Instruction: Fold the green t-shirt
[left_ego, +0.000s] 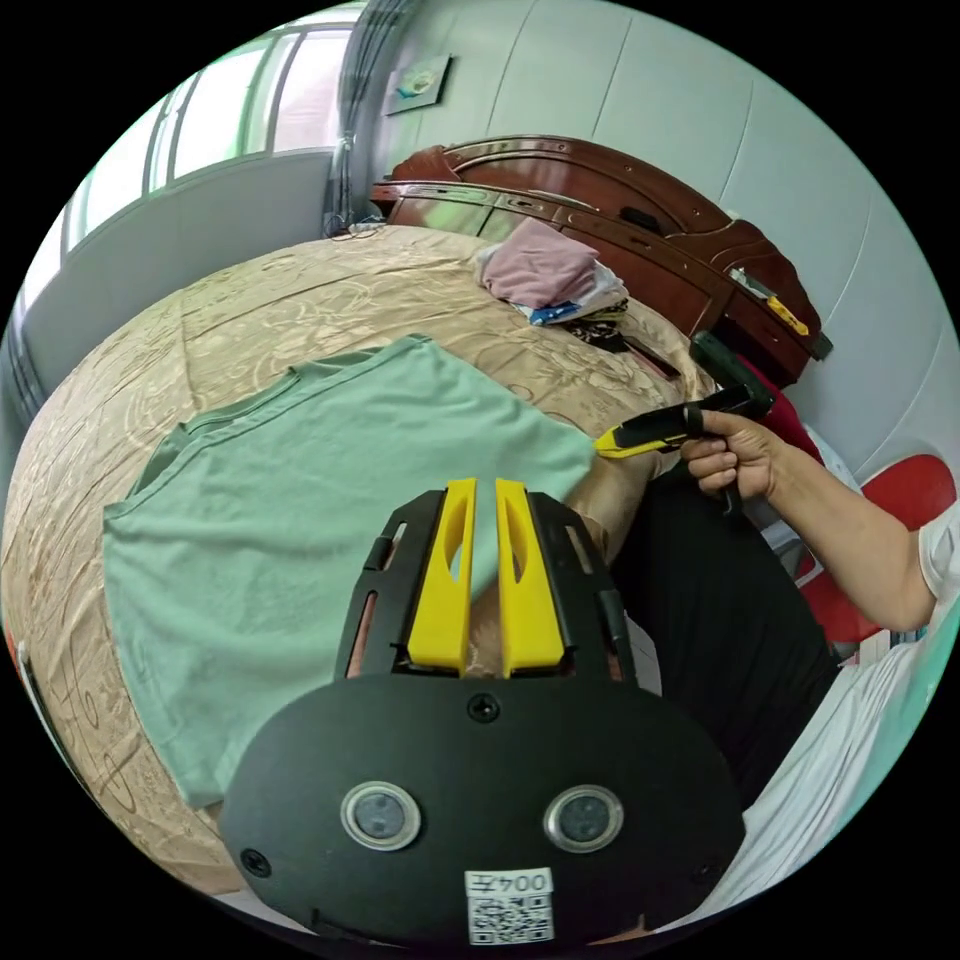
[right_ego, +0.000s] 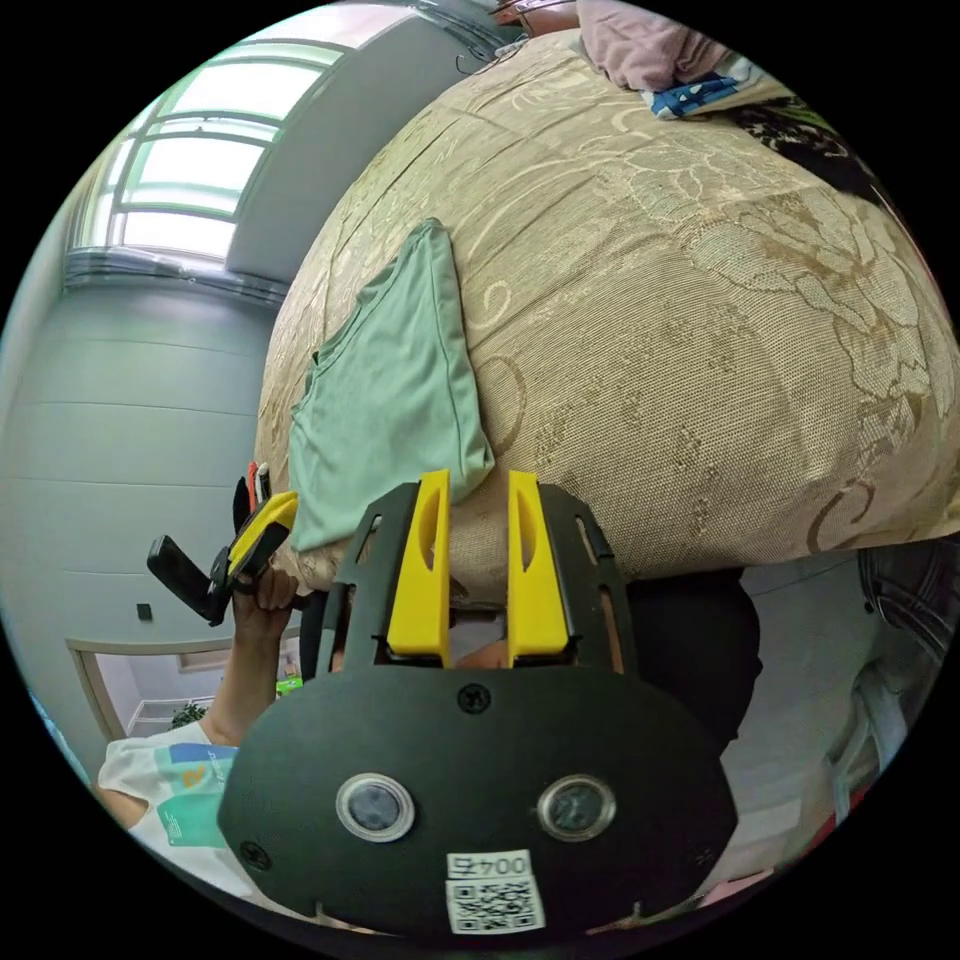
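While the green t-shirt (left_ego: 330, 530) lies spread flat on the bed (left_ego: 300, 300), no fold is yet begun; the left gripper (left_ego: 485, 490) is nearly closed on nothing, the right gripper (right_ego: 477, 485) slightly parted and empty; a hem grasp is judged next

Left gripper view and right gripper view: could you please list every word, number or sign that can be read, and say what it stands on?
White sticker on the left gripper: a square code and a few characters, reversed, not readable.
Second sticker on the right gripper: likewise not readable.
Shirt print on the person: coloured patches, too blurred to read.
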